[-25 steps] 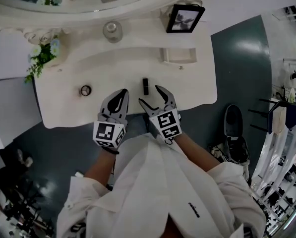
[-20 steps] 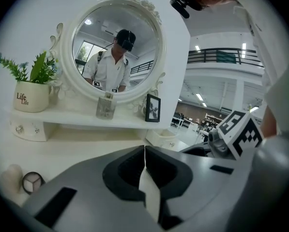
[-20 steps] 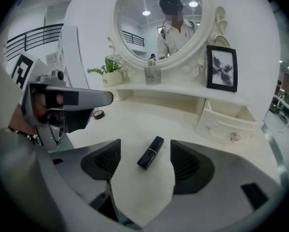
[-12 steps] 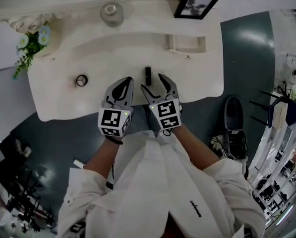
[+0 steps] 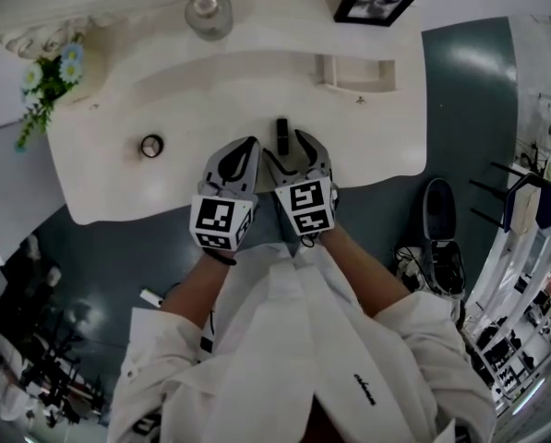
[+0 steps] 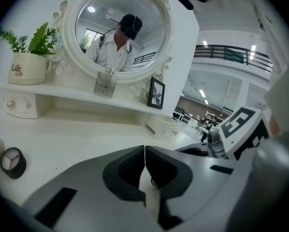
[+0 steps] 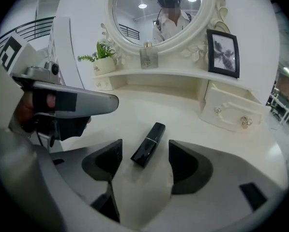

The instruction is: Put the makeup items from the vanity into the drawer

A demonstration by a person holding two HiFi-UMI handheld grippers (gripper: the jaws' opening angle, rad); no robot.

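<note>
lipstick (image 7: 148, 144) lies flat, long axis toward mirror (image 7: 134, 13).

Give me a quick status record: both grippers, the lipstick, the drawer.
left gripper: jaws together, empty
right gripper: jaws apart, just been closing a little, not yet gripping
black lipstick: lying on vanity top, between the right jaws, untouched
small drawer: shut
small round case: on the vanity top, off to the left
</note>
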